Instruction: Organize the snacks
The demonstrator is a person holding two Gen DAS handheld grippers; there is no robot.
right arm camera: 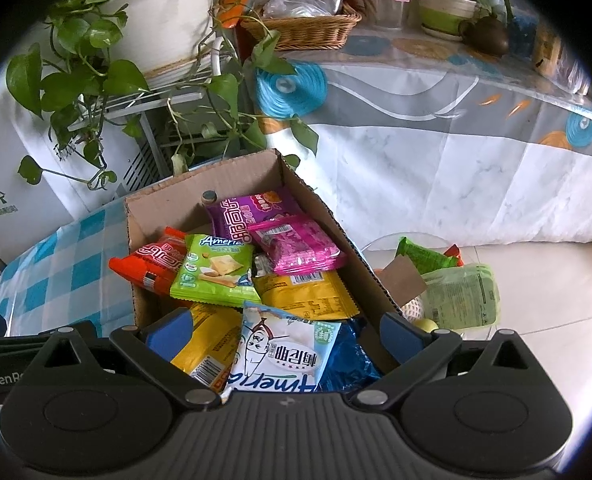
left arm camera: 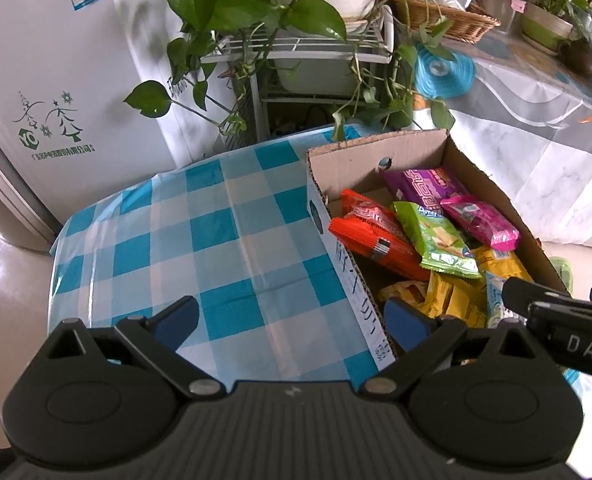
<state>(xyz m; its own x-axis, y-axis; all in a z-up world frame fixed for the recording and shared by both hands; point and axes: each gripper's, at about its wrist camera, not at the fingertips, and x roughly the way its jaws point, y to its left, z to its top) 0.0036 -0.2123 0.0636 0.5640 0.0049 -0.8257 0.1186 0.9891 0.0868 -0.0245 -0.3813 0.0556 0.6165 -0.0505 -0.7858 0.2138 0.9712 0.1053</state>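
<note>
A cardboard box (left arm camera: 376, 152) (right arm camera: 160, 208) stands on a blue-checked tablecloth (left arm camera: 200, 240) (right arm camera: 56, 264). It holds several snack packs: red (left arm camera: 372, 232) (right arm camera: 152, 264), green (left arm camera: 436, 240) (right arm camera: 216, 272), purple (left arm camera: 424, 184) (right arm camera: 252, 212), pink (left arm camera: 480, 220) (right arm camera: 300, 248), yellow (right arm camera: 308, 296) and a white-blue pack (right arm camera: 284, 348). My left gripper (left arm camera: 292, 320) is open, straddling the box's left wall with nothing between its fingers. My right gripper (right arm camera: 284, 336) is open above the box, over the white-blue pack. The right gripper's body (left arm camera: 556, 312) shows in the left wrist view.
Green snack packs (right arm camera: 456, 292) lie in a clear container on the floor right of the box. A plant stand (left arm camera: 296, 44) with trailing leaves rises behind the box. A cloth-draped table (right arm camera: 456, 120) with a wicker basket (right arm camera: 308, 28) and pots sits at the back right. A white appliance (left arm camera: 48, 80) stands left.
</note>
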